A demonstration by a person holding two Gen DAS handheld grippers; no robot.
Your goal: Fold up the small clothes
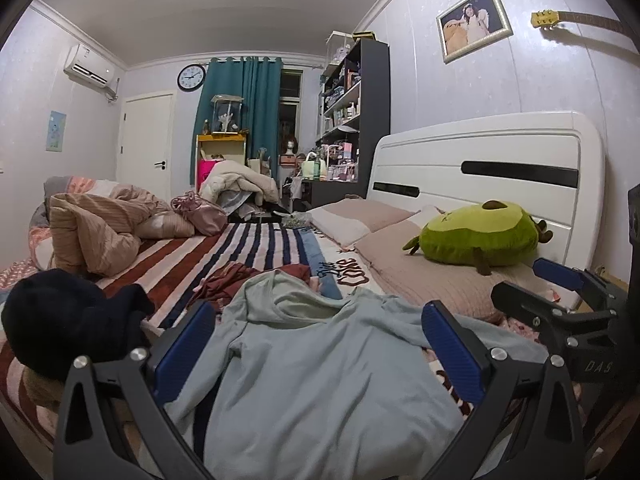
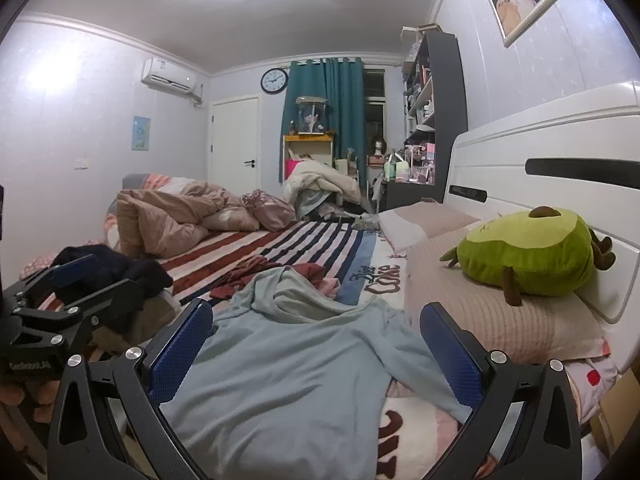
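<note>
Left gripper (image 1: 318, 340): jaws spread wide, level over the near end of the shirt, holding nothing; blue ribbed pads on black angular fingers (image 1: 184, 344).
Right gripper (image 2: 316, 340): jaws likewise spread and empty, low over the shirt's near right part; in the left wrist view it shows at the right edge (image 1: 532, 284).
Pose: both grippers point along the bed toward the far curtain (image 1: 240, 96), side by side; whether either pad touches the cloth cannot be told.
Shirt (image 1: 320, 360): pale blue-grey, soft knit, lying flat but rumpled on the blanket (image 1: 224, 248); collar end points away, hem toward the cameras, long axis running away from the grippers; one sleeve trails right toward the pillow (image 2: 480, 312).
Neighbours: dark red garment (image 1: 228, 280) just beyond the collar; black garment (image 1: 68, 316) heaped left.
Blanket: striped red, navy and white, fleecy.
Plush (image 2: 532, 252): green, rounded, on the pillow by the white headboard (image 1: 500, 168).
</note>
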